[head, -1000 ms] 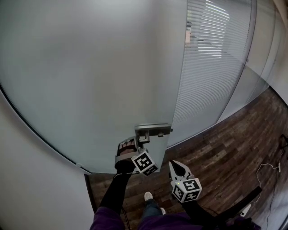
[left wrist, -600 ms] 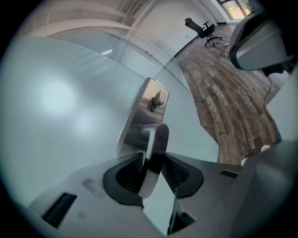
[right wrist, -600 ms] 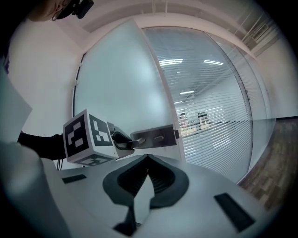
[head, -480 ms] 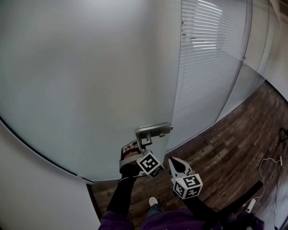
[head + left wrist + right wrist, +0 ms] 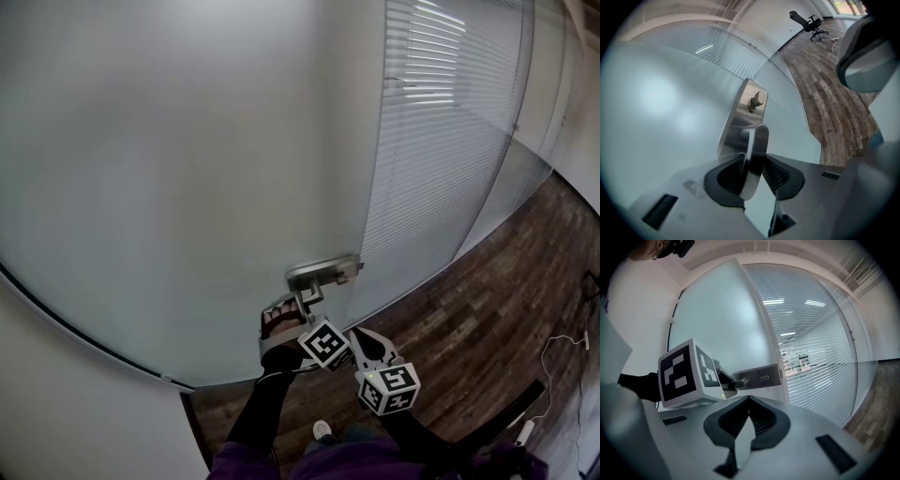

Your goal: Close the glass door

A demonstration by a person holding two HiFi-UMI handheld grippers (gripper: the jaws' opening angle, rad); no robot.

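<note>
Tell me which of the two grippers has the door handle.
The left gripper: its jaws have just been closing on the door's lever handle, which sits between them. The right gripper hangs beside it, jaws together and empty.

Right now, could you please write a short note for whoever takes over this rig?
Left hand-held gripper: shut on the door handle; its jaws have just been closing on it.
Right hand-held gripper: shut, empty, beside the left one.
Door: looks ajar, its edge standing off the blind-covered partition.
Done: handle gripped.
Left: swing the door closed, then let go.
</note>
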